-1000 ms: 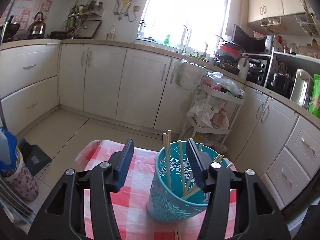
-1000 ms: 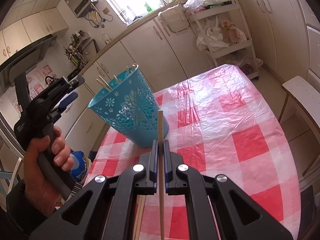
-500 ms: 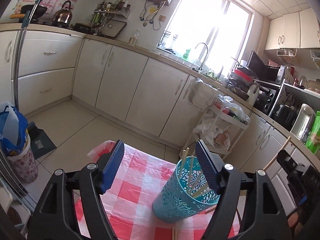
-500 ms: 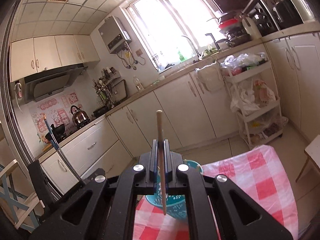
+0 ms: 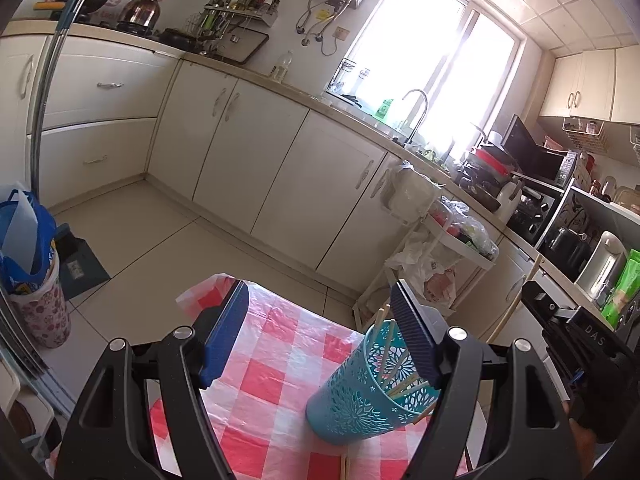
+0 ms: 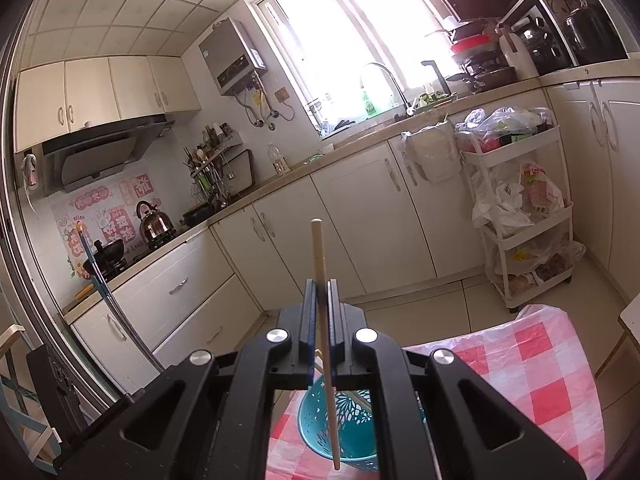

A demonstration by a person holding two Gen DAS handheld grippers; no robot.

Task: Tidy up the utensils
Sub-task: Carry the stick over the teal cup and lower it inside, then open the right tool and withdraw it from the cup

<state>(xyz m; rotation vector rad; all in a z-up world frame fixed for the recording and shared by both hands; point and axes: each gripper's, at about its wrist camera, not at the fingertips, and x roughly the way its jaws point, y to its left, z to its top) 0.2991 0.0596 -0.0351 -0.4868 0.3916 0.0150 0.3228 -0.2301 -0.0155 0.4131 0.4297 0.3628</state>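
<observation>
The right gripper (image 6: 320,300) is clamped on an upright chopstick (image 6: 325,320) above the cup (image 6: 352,436). The left gripper (image 5: 320,340) stands wide, empty, the cup (image 5: 360,396) by its right finger on the surface (image 5: 272,360).

Left tool (image 5: 320,328): matte black plastic arms w/ triangular cut-outs, silver round screws at pivots, flat dark-blue ribbed pads (image 5: 224,332). Right tool (image 6: 320,312): same black frame, four silver screws, blue pads. Its black side body carries white "DAS" lettering in left-wrist view.
</observation>
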